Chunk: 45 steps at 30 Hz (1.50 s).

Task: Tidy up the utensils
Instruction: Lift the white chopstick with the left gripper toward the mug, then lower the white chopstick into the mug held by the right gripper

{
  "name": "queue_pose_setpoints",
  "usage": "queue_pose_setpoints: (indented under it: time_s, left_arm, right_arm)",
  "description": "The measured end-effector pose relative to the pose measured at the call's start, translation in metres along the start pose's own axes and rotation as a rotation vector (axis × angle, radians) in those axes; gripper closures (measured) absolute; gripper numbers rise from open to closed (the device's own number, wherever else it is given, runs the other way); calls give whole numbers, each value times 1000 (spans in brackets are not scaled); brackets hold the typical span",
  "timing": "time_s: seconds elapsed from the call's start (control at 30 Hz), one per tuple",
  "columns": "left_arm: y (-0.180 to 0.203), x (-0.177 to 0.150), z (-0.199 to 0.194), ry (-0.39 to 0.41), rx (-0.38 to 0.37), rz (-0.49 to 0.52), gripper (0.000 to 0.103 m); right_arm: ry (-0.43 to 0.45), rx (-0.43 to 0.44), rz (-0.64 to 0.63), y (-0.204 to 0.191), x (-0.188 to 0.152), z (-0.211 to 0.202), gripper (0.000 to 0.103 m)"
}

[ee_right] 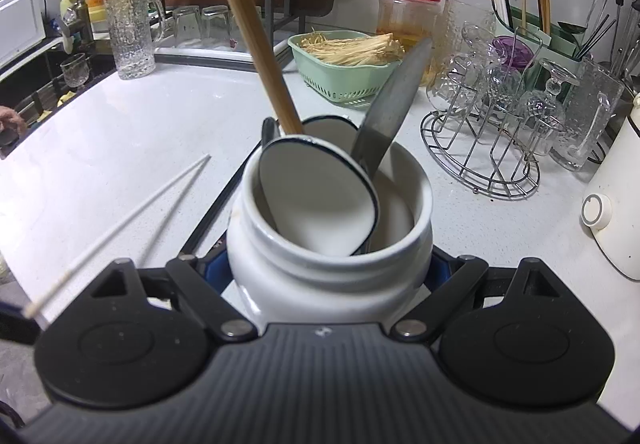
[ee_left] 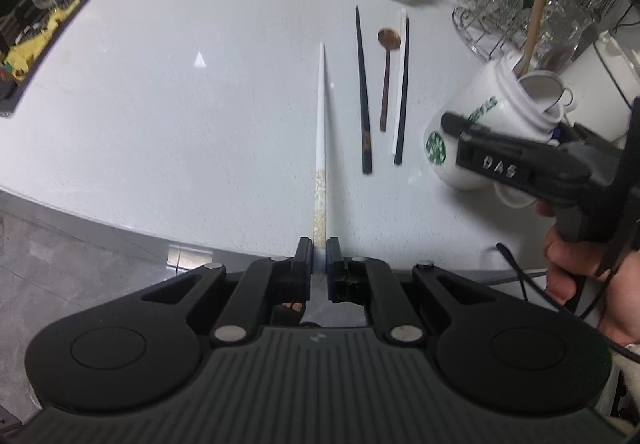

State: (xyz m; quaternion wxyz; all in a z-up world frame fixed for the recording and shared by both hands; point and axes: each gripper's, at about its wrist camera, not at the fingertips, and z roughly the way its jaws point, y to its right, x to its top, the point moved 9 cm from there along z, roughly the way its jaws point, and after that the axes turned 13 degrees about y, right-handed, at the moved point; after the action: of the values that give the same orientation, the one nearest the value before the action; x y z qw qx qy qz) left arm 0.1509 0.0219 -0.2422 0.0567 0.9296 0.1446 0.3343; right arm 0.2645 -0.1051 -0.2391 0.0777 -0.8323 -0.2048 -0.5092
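My left gripper (ee_left: 319,250) points steeply down over the counter's (ee_left: 180,103) near edge, its jaws pinched on the patterned end of a white chopstick (ee_left: 322,131) that reaches out across the white top. To its right lie a black chopstick (ee_left: 363,91), a wooden spoon (ee_left: 387,71) and a white-and-black pair (ee_left: 402,91), parallel and close together. My right gripper (ee_right: 330,268) tilts down, jaws clamped around a white jar (ee_right: 332,264) that leans, with ladles (ee_right: 320,195) and a wooden handle (ee_right: 248,27) inside. Left of the chopstick the counter lies open as far as the sink (ee_left: 36,43); a glass rack (ee_right: 488,131) crowds the right.
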Motion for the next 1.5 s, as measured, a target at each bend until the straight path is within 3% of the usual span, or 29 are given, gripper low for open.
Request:
queue_pose_setpoints:
  time_s: [0.47, 0.97, 1.5]
  left_arm:
    - [12, 80, -69, 147, 7, 112, 95]
    - [42, 127, -89, 121, -53, 275, 95]
    - [58, 161, -94, 94, -82, 344, 95]
  right_arm:
    - [11, -15, 10, -1, 0, 0, 11]
    - [22, -26, 14, -2, 0, -1, 11]
    - [34, -29, 16, -2, 0, -2, 11]
